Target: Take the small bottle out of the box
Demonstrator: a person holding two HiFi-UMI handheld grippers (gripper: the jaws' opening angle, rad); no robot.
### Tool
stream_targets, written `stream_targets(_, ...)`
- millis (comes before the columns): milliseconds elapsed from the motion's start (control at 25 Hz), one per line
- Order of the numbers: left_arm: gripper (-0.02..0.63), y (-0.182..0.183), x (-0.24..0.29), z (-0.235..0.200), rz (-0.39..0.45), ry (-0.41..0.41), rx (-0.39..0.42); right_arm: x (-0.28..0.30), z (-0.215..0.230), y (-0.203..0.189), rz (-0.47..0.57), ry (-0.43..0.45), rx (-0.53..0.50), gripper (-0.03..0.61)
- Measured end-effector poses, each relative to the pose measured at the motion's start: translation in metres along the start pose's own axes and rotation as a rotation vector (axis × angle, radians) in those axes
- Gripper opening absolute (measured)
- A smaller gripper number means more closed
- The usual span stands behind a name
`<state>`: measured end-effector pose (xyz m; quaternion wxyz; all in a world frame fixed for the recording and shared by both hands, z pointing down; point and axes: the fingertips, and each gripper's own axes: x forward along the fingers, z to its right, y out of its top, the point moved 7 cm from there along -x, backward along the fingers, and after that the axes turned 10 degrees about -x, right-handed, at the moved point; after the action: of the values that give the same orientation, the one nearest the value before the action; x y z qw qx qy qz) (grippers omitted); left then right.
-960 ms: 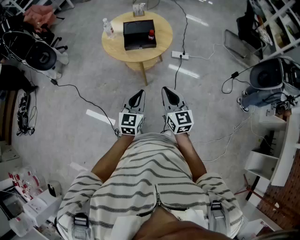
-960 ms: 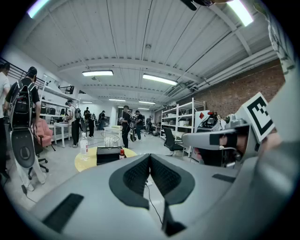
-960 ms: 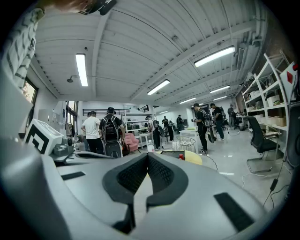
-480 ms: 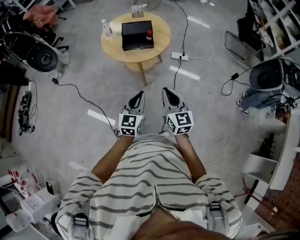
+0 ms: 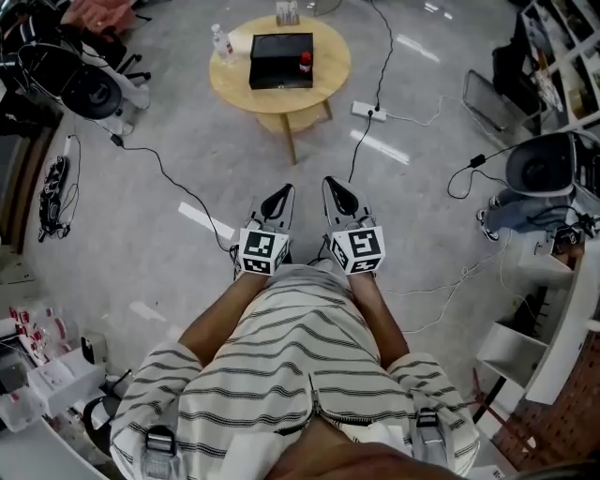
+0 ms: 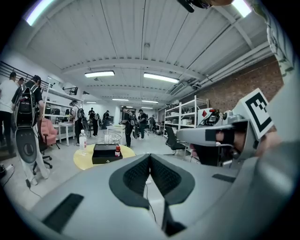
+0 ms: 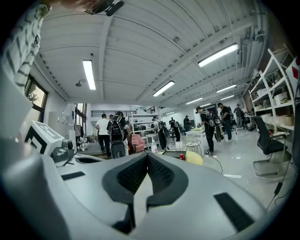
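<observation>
A black box [image 5: 280, 58] lies on a round wooden table [image 5: 242, 87] far ahead on the floor. The small red-capped bottle [image 5: 305, 64] stands at the box's right edge; it also shows as a small bottle [image 6: 117, 151] by the box [image 6: 106, 153] in the left gripper view. In the right gripper view only its red cap [image 7: 181, 157] peeks over the jaws. My left gripper [image 5: 278, 201] and right gripper [image 5: 338, 196] are held side by side in front of the person's body, well short of the table. Both are shut with nothing between the jaws.
A clear water bottle [image 5: 222, 42] and some glasses [image 5: 287, 13] also stand on the table. Cables [image 5: 165, 186] and a power strip [image 5: 369, 111] lie on the floor between me and the table. Chairs, shelves [image 5: 553, 291] and people stand around the room.
The head view has shifted a little, so the table sits slightly higher and further right in the picture. Both grippers keep their place side by side and stay shut.
</observation>
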<state>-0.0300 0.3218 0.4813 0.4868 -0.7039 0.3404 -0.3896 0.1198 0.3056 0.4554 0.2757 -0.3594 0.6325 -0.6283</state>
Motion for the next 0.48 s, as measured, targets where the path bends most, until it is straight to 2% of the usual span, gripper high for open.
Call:
stream_targets(200, 0.021, -0.007, 0.008, 0.013, -0.022, -0.022, 0.018, -0.002, 0.011, -0.009, -0.017, -0.007, 0.023, 0.017)
stream_targets(480, 0.021, -0.002, 0.051, -0.002, -0.019, -0.038, 0.006, 0.024, 0.028, -0.013, -0.052, 0.004, -0.001, 0.018)
